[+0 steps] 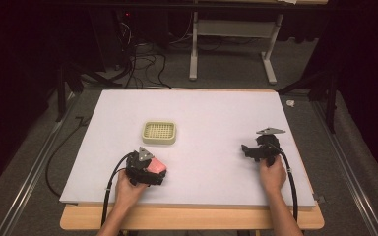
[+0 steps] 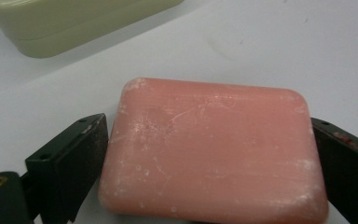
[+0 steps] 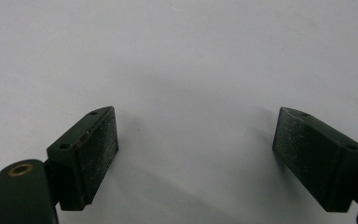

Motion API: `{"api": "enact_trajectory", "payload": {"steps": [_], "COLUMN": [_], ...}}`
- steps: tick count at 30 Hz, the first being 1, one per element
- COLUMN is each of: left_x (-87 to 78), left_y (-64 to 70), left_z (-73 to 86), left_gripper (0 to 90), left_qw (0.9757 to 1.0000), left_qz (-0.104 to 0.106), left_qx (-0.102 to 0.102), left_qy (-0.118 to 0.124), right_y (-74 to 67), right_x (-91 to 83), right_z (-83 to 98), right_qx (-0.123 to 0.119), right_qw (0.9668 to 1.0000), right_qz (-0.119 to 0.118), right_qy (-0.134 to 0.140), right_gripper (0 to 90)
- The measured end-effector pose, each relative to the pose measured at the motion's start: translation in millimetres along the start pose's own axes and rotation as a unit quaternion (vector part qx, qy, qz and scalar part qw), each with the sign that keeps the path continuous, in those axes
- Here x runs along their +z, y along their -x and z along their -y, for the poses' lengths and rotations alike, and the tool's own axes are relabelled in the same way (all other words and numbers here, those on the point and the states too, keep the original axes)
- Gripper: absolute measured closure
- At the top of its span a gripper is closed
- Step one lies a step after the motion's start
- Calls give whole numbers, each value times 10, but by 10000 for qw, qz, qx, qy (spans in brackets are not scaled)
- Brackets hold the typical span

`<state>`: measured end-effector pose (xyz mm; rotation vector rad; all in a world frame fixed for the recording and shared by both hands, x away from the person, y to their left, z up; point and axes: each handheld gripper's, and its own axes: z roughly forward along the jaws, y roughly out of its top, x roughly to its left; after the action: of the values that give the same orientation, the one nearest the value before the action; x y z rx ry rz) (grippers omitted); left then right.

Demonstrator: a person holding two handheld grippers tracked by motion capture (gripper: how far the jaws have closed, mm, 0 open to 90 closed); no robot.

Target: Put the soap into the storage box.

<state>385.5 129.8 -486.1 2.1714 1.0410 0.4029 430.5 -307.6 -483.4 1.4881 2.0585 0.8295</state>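
Note:
A pink bar of soap [image 2: 209, 149] lies on the white board between the two black jaws of my left gripper [image 2: 209, 133], and both jaws touch its short sides. From above, the soap [image 1: 156, 165] pokes out of the left gripper [image 1: 150, 172] near the board's front left. A pale green soap dish [image 1: 159, 132] with a slotted top sits just beyond it; its side [image 2: 74, 23] fills the upper left of the left gripper view. My right gripper [image 1: 248, 150] rests at the right of the board, and its jaws [image 3: 196, 135] stand wide open over bare white surface.
The white board [image 1: 202, 113] covers a wooden table whose front edge [image 1: 192, 219] shows below it. Cables trail from both grippers toward the person. Beyond the table are a metal frame stand [image 1: 231, 44], floor cables and dark curtains.

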Motion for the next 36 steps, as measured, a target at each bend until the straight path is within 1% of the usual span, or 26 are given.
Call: {"api": "enact_trajectory", "payload": {"steps": [3, 4, 5, 10, 22, 25, 28, 30, 32, 36], "left_x": [-16, -27, -32, -34, -42, -54, -96, -108, -131, -154], "left_y": [10, 16, 26, 28, 26, 25, 26, 28, 33, 36], "left_z": [7, 8, 11, 15, -20, -30, -61, -70, -89, -133], "left_gripper": [78, 103, 132, 135, 137, 138, 137, 138, 138, 138], "left_qw": [10000, 10000, 10000, 10000, 9999, 10000, 10000, 9999, 9999, 9999], "left_qz": [17, 38, 16, 9, -51, -43, 15, 17, 21, 12], "left_qx": [14, 64, 91, 49, -59, -52, -93, -97, -83, -58], "left_qy": [9, 20, 32, 41, -71, -49, 29, 62, 111, 123], "right_y": [0, -1, 0, 0, 0, 1, 0, -1, -1, -1], "right_x": [0, 0, 0, 0, 0, 0, 0, 0, 0, 0], "right_z": [0, 0, 0, 0, 0, 0, 0, 0, 0, 0], "right_qx": [-1, 4, 0, 1, 1, 3, 4, 4, 4, 3], "right_qw": [10000, 10000, 10000, 10000, 10000, 10000, 10000, 10000, 10000, 10000], "right_qz": [0, 0, 0, -2, -2, -4, -3, -4, -2, -4], "right_qy": [2, -1, 1, 1, 1, -2, 0, 0, 0, 0], "right_gripper": [146, 146, 146, 146, 146, 146, 146, 146, 146, 146]}}
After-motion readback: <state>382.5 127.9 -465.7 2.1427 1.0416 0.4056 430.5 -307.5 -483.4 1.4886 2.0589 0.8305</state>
